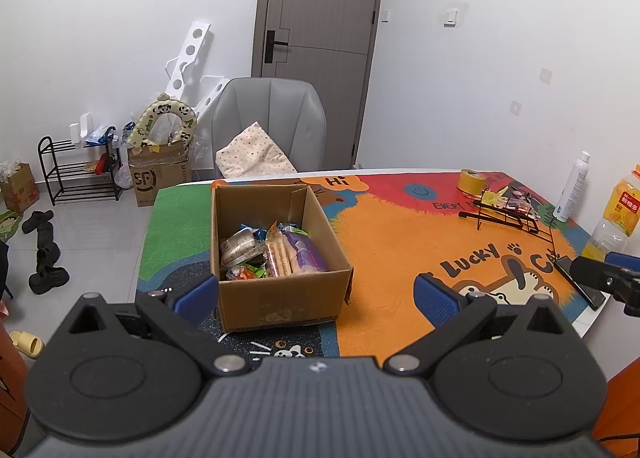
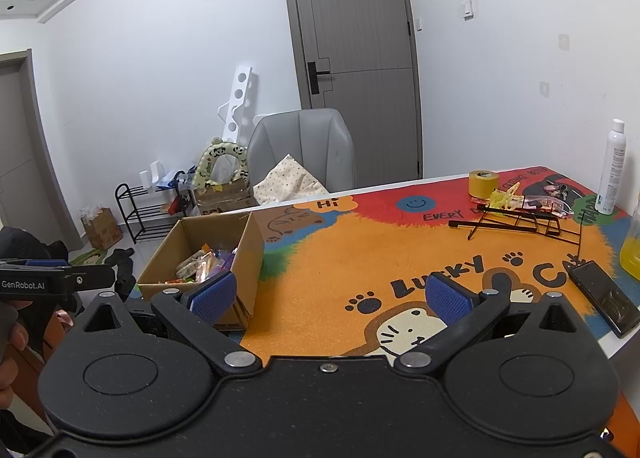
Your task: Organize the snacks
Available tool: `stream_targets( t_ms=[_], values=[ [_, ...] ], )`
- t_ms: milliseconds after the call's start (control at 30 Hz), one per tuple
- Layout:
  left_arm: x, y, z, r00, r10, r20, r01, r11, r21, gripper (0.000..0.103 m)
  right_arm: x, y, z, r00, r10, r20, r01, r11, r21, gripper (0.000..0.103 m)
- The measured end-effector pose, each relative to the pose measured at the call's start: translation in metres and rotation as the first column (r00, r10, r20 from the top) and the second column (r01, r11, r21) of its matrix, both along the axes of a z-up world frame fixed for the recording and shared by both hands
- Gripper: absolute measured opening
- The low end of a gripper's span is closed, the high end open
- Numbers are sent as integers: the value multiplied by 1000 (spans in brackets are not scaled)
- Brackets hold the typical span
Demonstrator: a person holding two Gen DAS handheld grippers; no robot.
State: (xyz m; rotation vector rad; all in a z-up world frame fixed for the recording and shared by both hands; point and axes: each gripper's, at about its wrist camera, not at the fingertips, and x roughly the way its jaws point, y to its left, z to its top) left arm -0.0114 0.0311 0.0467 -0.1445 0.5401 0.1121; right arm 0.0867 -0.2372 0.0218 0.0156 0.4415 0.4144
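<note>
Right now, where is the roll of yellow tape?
The yellow tape roll stands at the table's far edge, right of centre, just behind the black wire rack.

Both views are bright and evenly lit by soft indoor light from above, so the white walls look clean and the shadows are weak: only a short, soft shadow lies beside the cardboard box (image 1: 280, 254) on the surface (image 1: 384, 242), and a thin one under the black wire rack (image 2: 516, 220). The fisheye lens bends straight lines strongly toward the edges, so the door (image 2: 356, 58) leans and the surface edge curves, and dark corners appear at the frame border. Focus is sharp in the middle, the black claw bodies at the bottom show little detail, and a slight glare sits on the phone (image 2: 604, 298) screen.
</note>
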Motion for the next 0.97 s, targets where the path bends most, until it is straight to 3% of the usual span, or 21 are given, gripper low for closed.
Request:
stream_targets(
  t_ms=[967],
  values=[
    [1,-3,-2,1000,-19,-12,19,1000,13,103,0,1,0,1000,1,-2,-1,1000,0,103]
  ],
)
